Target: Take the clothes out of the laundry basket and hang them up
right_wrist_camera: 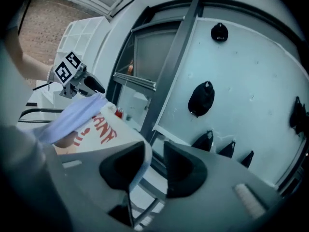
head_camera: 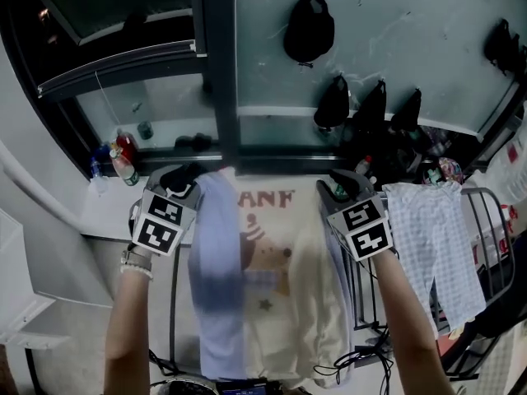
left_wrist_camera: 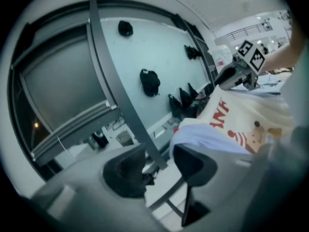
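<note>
This looks like a laundry corner in a home. Clothes [head_camera: 284, 262] hang on a metal drying rack [head_camera: 486, 192]. Behind the rack is a big window [head_camera: 115, 6], and bottles [head_camera: 123, 164] stand on a ledge [head_camera: 103, 208].

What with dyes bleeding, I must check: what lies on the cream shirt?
A pale blue garment drapes down the left side of the cream shirt. It hides the fabric beneath, including the start of the red lettering.
</note>
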`<state>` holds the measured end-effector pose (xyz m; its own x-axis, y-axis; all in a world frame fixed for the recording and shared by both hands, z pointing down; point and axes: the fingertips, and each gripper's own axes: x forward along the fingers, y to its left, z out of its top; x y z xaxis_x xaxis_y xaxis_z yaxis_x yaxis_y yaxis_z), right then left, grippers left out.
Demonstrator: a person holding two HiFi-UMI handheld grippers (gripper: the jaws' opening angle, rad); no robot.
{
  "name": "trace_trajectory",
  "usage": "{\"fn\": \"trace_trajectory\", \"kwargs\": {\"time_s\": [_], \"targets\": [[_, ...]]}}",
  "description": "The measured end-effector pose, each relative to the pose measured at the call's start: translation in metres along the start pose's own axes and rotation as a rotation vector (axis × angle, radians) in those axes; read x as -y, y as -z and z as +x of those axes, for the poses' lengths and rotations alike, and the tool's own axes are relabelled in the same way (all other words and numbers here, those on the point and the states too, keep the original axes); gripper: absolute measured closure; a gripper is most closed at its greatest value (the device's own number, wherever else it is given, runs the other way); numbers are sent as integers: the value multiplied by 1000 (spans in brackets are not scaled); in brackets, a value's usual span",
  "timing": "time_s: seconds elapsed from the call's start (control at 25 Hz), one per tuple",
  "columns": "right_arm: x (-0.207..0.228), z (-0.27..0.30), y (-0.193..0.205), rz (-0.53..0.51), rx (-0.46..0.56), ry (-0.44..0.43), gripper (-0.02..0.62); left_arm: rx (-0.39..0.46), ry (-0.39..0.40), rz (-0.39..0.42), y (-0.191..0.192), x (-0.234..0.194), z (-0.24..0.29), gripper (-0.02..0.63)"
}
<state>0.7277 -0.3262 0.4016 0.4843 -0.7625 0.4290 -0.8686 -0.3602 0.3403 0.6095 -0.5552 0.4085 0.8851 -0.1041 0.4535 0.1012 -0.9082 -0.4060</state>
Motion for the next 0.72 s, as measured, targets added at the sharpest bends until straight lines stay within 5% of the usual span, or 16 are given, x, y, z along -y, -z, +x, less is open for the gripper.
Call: {"fn": "trace_trajectory", "kwargs": {"time_s": [0.08, 0.44, 0.64, 0.72], "targets": [[-5, 8, 14, 28, -28, -35, 428, -87, 38, -23, 28, 8, 10, 387], [-13, -9, 16, 65, 16, -45, 428, -194, 101, -15, 70, 31, -2, 328], [-26, -26, -2, 59, 70, -67, 428, -231, 66, 7, 77, 31, -30, 349], [-31, -37, -11, 58, 108, -72, 428, -207, 3, -9, 75, 27, -48, 457]]}}
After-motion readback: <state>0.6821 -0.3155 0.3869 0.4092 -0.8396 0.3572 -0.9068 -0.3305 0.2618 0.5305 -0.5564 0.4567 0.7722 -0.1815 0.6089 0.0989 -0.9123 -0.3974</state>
